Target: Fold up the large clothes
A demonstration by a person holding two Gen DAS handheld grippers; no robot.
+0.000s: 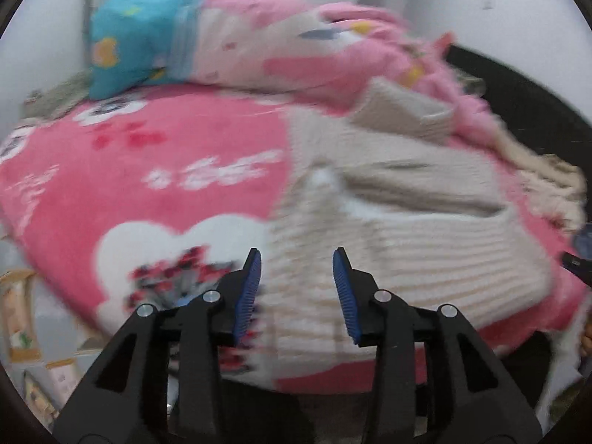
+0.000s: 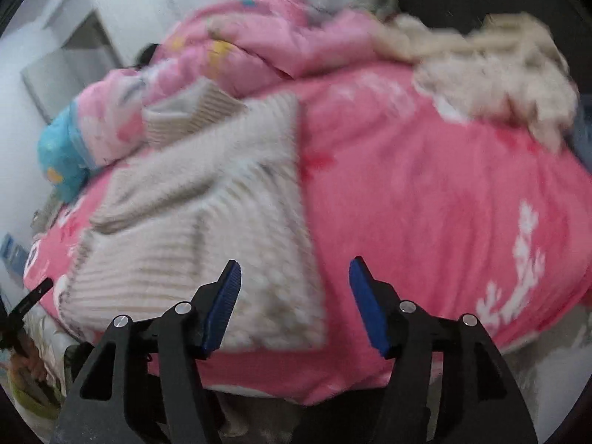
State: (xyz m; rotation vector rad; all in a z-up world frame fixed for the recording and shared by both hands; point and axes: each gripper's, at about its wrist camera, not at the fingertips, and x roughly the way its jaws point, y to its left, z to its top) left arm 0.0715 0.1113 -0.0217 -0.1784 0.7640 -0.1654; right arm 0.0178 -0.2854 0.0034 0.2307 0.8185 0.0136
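Note:
A cream ribbed knit sweater [image 1: 399, 244] lies partly folded on a pink blanket [image 1: 166, 170] that covers a bed. In the right wrist view the same sweater [image 2: 207, 229] fills the left half of the blanket [image 2: 425, 203], its near hem just beyond the fingers. My left gripper [image 1: 296, 259] hovers above the sweater's near left edge, jaws apart, nothing between the blue pads. My right gripper [image 2: 294, 268] hangs over the sweater's right edge and the blanket, jaws also apart with nothing in them. Both views are motion-blurred.
A pink patterned quilt [image 1: 314, 48] and a blue pillow [image 1: 129, 48] are heaped at the far side of the bed. A fluffy beige garment [image 2: 499, 70] lies at the far right. White walls [image 2: 111, 7] stand behind. The other gripper's tip [image 1: 575, 259] shows at the right edge.

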